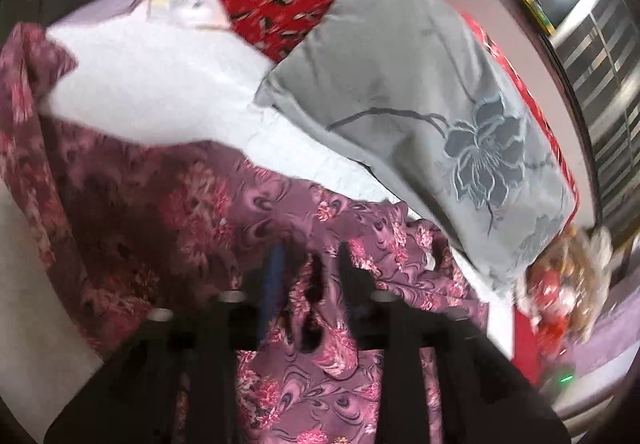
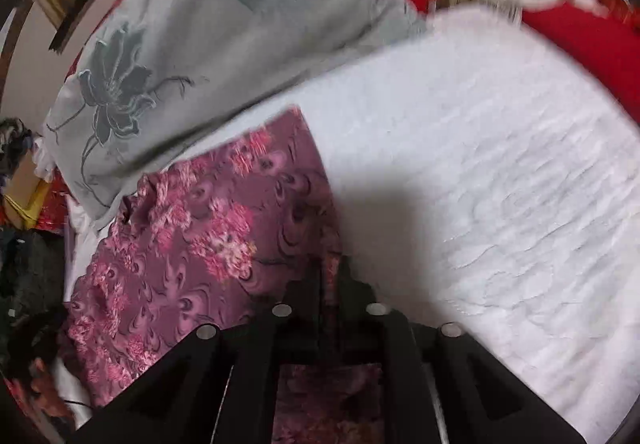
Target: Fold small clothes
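On the white bed (image 2: 500, 172), near the grey pillow (image 1: 420, 92), lies the floral cloth (image 2: 192, 236). Left gripper (image 1: 310, 260) has its jaws closed on a bunched fold of it. Right gripper (image 2: 330, 272) pinches the cloth's edge, jaws narrow, though blur makes that contact less than certain.

Left wrist cam: close over the floral garment (image 1: 168, 204), tilted, facing the grey pillow (image 1: 420, 116) across the white sheet (image 1: 152, 84). Right wrist cam: equally close, same pillow (image 2: 224, 32) at upper left, sheet (image 2: 500, 184) at right. Shared: garment (image 2: 192, 236), pillow, sheet. Both blurred.
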{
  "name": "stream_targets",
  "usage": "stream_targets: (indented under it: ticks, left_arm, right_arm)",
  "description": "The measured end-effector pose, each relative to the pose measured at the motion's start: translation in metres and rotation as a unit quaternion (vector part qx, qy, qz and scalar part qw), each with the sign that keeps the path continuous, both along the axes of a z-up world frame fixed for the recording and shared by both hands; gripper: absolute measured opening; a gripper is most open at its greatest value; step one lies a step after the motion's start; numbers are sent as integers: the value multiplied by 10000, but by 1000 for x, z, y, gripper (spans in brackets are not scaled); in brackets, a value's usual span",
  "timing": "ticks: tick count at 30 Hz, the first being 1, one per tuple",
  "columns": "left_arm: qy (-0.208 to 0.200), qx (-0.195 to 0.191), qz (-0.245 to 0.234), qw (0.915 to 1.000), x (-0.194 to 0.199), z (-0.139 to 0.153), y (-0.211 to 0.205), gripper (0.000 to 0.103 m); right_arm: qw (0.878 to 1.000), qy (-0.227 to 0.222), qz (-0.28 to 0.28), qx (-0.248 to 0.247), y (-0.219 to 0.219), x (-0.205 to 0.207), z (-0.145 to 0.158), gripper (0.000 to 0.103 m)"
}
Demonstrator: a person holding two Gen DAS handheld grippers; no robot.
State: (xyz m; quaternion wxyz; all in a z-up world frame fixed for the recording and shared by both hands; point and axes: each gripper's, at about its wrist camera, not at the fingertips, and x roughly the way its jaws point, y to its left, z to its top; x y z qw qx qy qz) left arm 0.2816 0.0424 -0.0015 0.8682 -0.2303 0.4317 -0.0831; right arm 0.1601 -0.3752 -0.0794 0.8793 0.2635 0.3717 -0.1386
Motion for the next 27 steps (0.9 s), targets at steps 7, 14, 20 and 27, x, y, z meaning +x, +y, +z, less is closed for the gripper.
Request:
stream_targets:
  ticks: [7,14,20,27]
  left_arm:
    - [1047,566,-287,9925,16,-45,-26,49]
    - [605,-398,215,9971,-5,-3,28,50]
    - [496,348,888,9942,11,32,124,63]
    - [1454,1322,1068,9747,82,28,222,73]
  right_arm:
    - [9921,-560,1097,-252,75,19,45,15]
    - [9717,-465,2316,59,186,71,32,15]
    - [9590,-507,2723,-592,242,82,-5,20]
    - [9586,-688,2685,-647,241,74,-10,21]
